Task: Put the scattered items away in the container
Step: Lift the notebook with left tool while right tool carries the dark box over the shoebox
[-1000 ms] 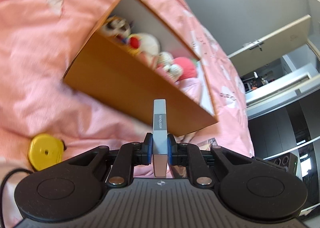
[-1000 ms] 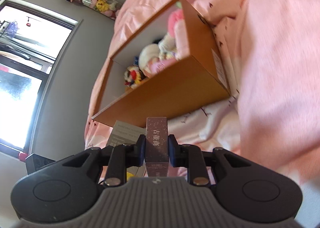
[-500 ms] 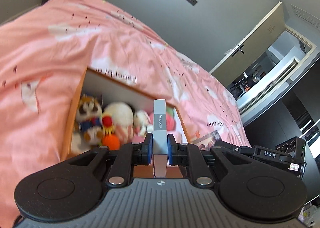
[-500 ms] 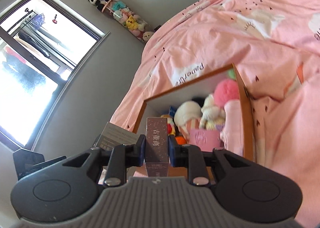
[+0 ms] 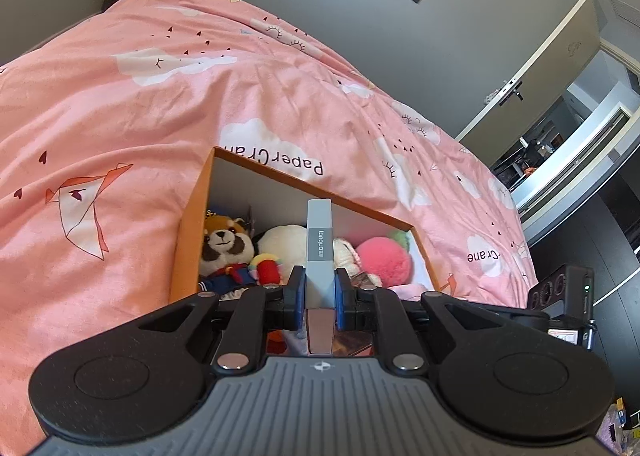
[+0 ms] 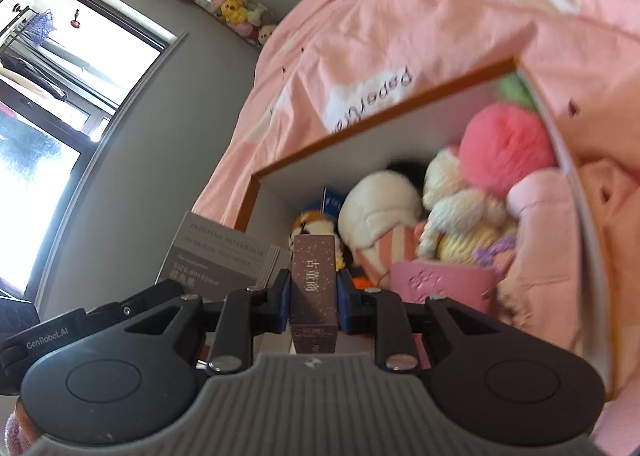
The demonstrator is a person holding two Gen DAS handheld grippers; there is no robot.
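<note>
Pink bedding (image 5: 168, 104) with white clouds fills most of both views, and an orange box (image 5: 188, 228) sits on it in the middle. Soft toys lie inside the box: a raccoon toy (image 5: 226, 246) at the left and a pink fluffy ball (image 5: 384, 254) at the right. At the bottom middle, the left gripper (image 5: 319, 294) squeezes a slim grey box (image 5: 319, 240) above the open box. The right gripper (image 6: 313, 298) squeezes a brown box (image 6: 313, 276) there too.
</note>
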